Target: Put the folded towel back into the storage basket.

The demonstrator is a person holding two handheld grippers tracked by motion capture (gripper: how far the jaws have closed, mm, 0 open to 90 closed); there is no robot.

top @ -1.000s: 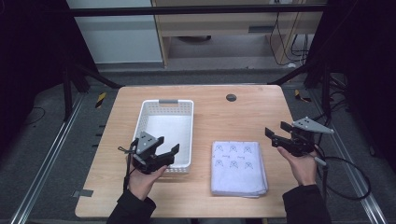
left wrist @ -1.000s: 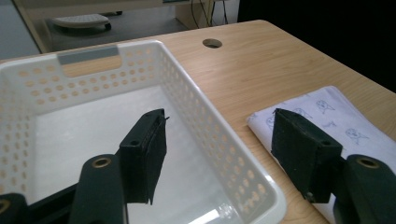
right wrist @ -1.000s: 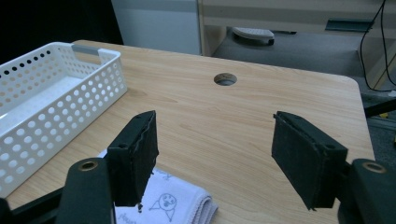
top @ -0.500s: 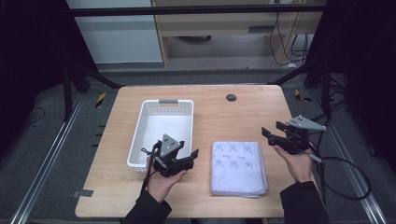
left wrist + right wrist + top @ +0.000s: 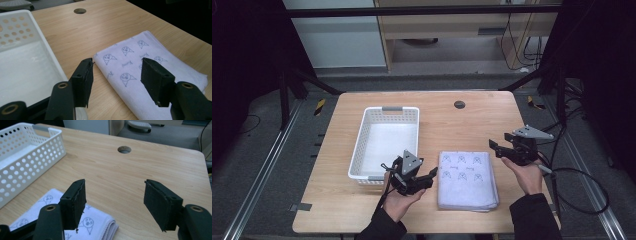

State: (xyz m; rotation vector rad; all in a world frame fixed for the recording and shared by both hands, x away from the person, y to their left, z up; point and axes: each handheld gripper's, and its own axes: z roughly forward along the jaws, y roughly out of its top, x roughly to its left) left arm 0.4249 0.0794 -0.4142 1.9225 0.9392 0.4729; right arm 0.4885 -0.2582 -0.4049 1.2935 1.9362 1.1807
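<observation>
The high view looks forward and down from above the person's side, taking in the whole counter [image 5: 362, 210]. Each gripper view sits low and close, looking along its own jaws across the counter top. All three share the folded printed towel [image 5: 467, 180], the white perforated basket [image 5: 362, 150] and the round cable hole [image 5: 459, 104].

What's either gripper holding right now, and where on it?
Nothing. The left gripper has open jaws beside the folded towel, not on it. The right gripper has open jaws above bare table, past the towel's corner.
</observation>
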